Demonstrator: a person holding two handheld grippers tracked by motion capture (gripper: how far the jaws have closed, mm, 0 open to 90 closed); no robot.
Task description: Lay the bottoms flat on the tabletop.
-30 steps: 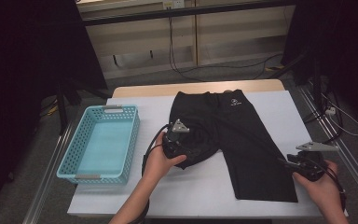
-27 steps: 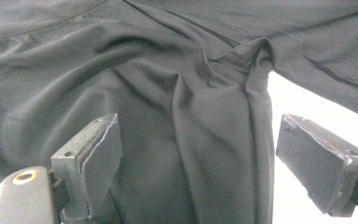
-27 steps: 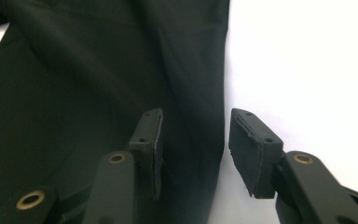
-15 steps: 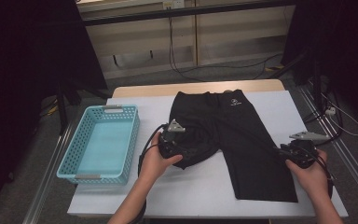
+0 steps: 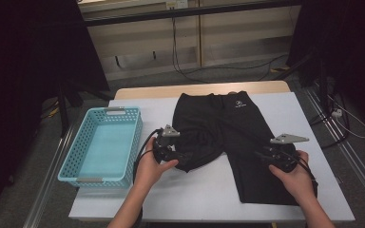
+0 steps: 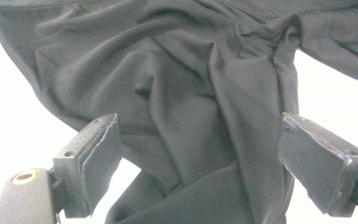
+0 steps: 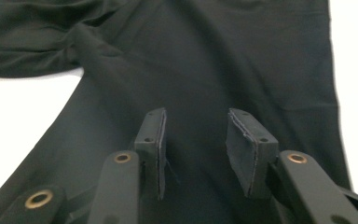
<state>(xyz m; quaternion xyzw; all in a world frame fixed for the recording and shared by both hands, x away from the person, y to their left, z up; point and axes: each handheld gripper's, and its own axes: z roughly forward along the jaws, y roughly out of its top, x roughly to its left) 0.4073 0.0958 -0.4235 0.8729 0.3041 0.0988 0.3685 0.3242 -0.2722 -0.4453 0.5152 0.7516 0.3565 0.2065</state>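
Observation:
A pair of black shorts (image 5: 228,118) lies on the white table (image 5: 204,194), waistband at the far side. Its left leg (image 5: 199,147) is folded up and bunched, and the right leg (image 5: 252,180) lies flat. My left gripper (image 5: 181,157) sits at the bunched leg. In the left gripper view its jaws (image 6: 198,126) stand wide apart, with rumpled cloth (image 6: 182,93) lying between and beyond them, not pinched. My right gripper (image 5: 262,154) hovers over the flat right leg. Its jaws (image 7: 196,116) have just been opening and nothing is between the pads (image 7: 242,140).
A light blue plastic basket (image 5: 135,142) stands empty on the table's left side, close to my left hand. Bare white table shows in front of the shorts and to their right. Beyond the table's far edge are dark floor and cables.
My right gripper has moved left from the table's right edge onto the right leg of the shorts. The left gripper has shifted a little to the left at the bunched leg.

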